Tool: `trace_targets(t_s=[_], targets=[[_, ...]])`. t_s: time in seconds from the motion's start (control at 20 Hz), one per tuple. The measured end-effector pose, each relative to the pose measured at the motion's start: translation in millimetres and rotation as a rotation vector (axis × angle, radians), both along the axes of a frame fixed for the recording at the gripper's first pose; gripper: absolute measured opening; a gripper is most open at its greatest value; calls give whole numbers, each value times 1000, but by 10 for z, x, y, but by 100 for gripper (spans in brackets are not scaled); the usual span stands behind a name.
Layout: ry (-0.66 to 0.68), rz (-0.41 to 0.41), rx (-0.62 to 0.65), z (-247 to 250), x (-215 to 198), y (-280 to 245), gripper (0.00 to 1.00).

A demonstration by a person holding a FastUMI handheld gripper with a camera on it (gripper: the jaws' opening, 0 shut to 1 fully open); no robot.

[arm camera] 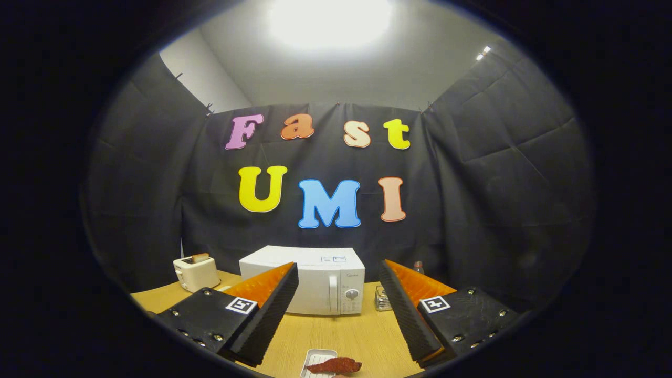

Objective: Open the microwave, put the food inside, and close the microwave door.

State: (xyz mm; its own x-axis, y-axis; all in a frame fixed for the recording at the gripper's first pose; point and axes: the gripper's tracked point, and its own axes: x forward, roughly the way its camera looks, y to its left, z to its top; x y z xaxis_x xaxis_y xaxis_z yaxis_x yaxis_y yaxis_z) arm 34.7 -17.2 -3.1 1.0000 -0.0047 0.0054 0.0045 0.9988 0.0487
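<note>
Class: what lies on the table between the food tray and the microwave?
Gripper view: bare wooden table lies between the tray and the closed microwave; the open gripper hovers above.

A staged recording booth, not a real kitchen. Black cloth wall hangs pinned on three sides beyond the gripper, whose fingers stand wide apart; pale room wall and ceiling light above it. Wooden table carries kitchen props: white microwave straight ahead, door shut, toaster off left, small jar beside the microwave.
</note>
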Motion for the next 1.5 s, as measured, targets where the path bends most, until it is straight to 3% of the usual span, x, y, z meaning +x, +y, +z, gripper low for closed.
trace_targets(t_s=[0.75,1.5], targets=[[35,78,20,-271,1276,-173,97],[191,146,65,-1189,2260,-102,97]])
